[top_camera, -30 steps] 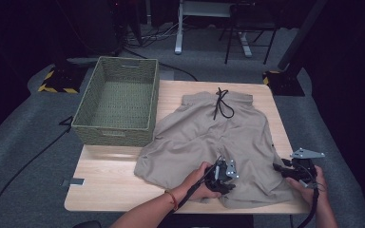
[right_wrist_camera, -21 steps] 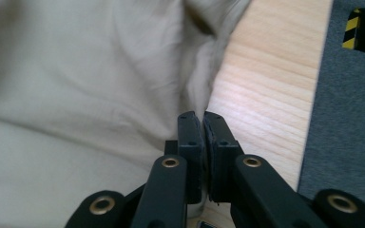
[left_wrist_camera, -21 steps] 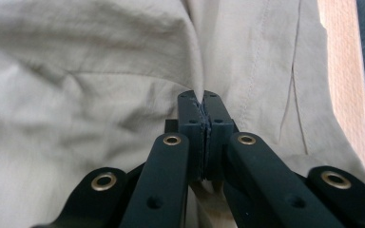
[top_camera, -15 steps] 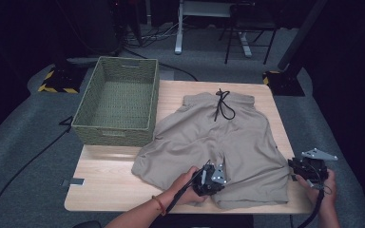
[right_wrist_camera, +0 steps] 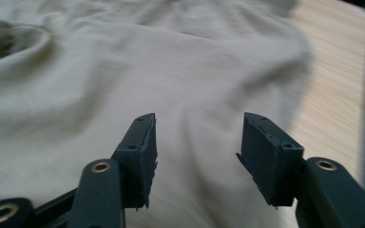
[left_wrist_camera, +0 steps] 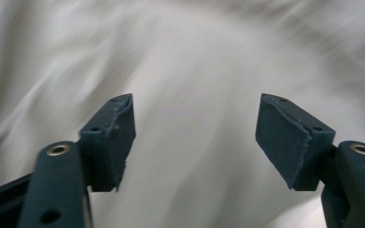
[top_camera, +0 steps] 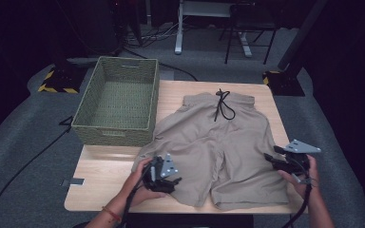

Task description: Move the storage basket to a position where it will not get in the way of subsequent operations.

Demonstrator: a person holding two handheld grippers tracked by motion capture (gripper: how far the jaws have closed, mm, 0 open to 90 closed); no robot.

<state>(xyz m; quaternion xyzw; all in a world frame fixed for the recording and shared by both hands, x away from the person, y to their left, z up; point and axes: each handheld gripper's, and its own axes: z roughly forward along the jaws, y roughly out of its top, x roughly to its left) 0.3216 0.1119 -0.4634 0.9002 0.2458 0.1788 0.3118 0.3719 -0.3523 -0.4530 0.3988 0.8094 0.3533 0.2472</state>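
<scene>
Dark room w/ grey carpet floor; 1 wooden table in the middle, desk legs and cables far behind. On it, 1 green woven basket at far left and 1 pair of tan shorts spread flat, center-right, just beside the basket. Shorts' long axis runs near–far: waistband w/ 1 black drawstring points far, 2 leg hems point near, close to the table's near edge.

2 grippers. Left gripper sits at the near-left leg's edge; its jaws have just been opening, now well apart, nothing between the pads, cloth just below. Right gripper at the right leg's outer edge; jaws also just opening, gap empty, fabric underneath. Both gripper views are motion-blurred, so folds are hard to read. Forearms are cut off at the near edge.
</scene>
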